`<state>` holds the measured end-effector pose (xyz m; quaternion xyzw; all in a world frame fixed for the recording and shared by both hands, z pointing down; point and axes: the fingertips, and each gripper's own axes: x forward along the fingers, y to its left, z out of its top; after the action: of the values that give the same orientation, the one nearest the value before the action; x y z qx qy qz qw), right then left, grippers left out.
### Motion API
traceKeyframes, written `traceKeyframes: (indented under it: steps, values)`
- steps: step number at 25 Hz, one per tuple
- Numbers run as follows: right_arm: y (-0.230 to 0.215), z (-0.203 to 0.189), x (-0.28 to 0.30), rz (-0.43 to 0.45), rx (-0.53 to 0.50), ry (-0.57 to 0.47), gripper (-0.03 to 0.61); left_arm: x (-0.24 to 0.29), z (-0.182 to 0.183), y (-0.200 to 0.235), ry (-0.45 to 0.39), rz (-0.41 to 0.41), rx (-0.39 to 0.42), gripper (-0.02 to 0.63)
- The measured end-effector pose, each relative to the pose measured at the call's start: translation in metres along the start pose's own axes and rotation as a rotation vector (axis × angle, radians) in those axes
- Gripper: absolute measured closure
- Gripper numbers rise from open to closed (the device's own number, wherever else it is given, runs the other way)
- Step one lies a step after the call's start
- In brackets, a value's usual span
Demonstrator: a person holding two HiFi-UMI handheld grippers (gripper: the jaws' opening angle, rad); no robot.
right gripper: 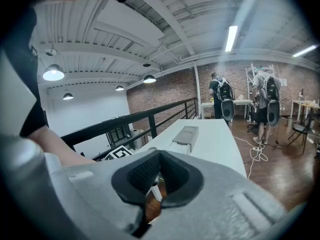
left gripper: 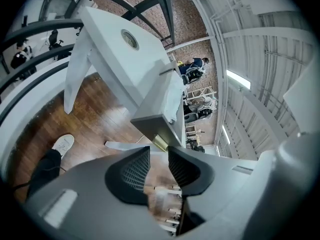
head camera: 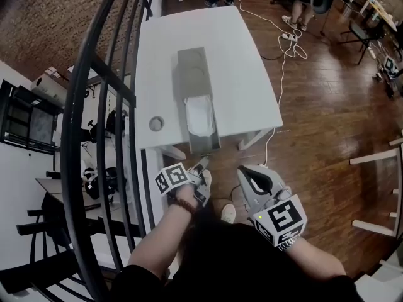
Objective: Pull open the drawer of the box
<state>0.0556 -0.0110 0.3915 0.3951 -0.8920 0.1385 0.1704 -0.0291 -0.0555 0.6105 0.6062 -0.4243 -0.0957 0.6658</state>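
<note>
White counter [head camera: 245, 74], rectangular, standing on a wooden floor [head camera: 327, 124]. On it: one grey box [head camera: 193, 74], lengthwise near the middle, drawer [head camera: 201, 128] out and reaching past the near edge; one round grey disc [head camera: 156, 124] near the left corner, apart from the box.

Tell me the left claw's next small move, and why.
Probably ease the left claw straight back, clear of the drawer. The grey drawer already stands pulled well out of the long grey box, past the edge of the white table. The claw is open with nothing between its pads, and the small brass handle sits just beyond its tips.
</note>
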Motion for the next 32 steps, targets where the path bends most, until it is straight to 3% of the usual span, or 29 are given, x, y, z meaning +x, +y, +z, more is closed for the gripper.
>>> traceKeyframes:
  steps: [10, 21, 32]
  values:
    - [0.016, -0.001, -0.024, 0.038, -0.018, -0.040, 0.586, -0.032, -0.011, -0.018, -0.069, -0.016, 0.044, 0.507]
    - [0.037, 0.003, -0.049, 0.082, -0.035, -0.087, 0.586, -0.077, -0.025, -0.066, -0.142, -0.050, 0.196, 0.592]
    - [0.054, 0.005, -0.054, 0.104, -0.018, -0.099, 0.586, -0.120, -0.034, -0.111, -0.166, -0.025, 0.486, 0.604]
